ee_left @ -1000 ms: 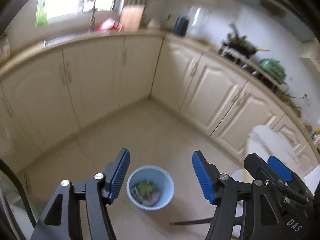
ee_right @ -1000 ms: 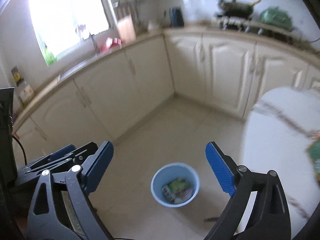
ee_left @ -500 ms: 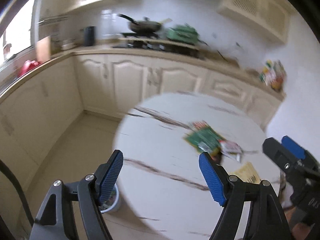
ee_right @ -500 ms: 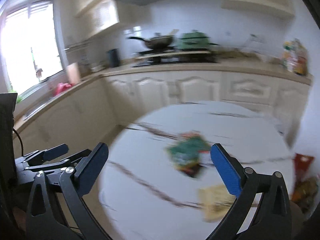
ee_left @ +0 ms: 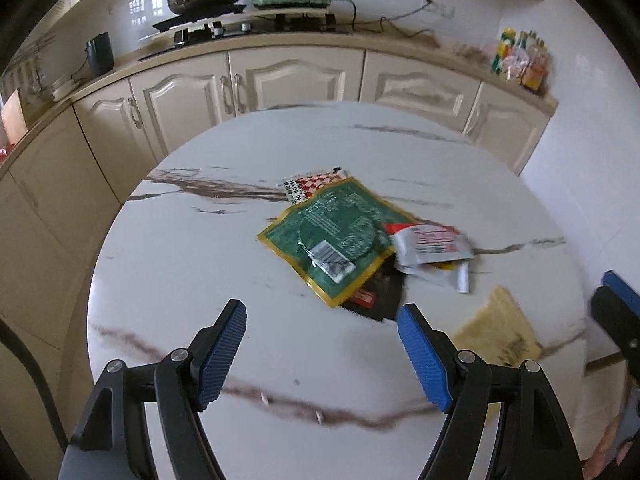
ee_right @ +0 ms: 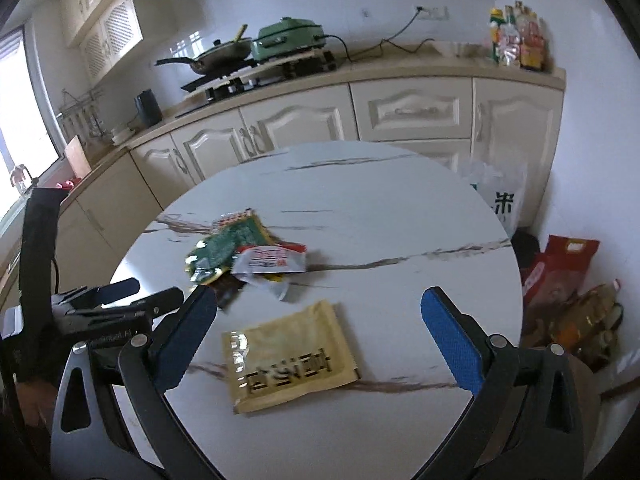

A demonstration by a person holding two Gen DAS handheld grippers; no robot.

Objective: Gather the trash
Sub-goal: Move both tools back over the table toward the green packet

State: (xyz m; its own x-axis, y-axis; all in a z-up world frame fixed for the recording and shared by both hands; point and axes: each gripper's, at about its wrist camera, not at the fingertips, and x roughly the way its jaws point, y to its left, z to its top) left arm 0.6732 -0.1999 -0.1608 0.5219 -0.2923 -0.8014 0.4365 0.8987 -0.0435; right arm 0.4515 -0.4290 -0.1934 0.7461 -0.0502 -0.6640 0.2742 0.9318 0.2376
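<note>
Several flat wrappers lie uncollected on the round white marble-patterned desk (ee_right: 400, 208): a green gold-edged foil packet (ee_left: 332, 236) overlapping a white-and-red sachet (ee_left: 430, 244) mid-desk, and a tan pouch (ee_right: 290, 354) near the edge. Both the left gripper (ee_left: 320, 352) and right gripper (ee_right: 316, 340) hover above with jaws spread, empty. All of these pieces remain.
</note>
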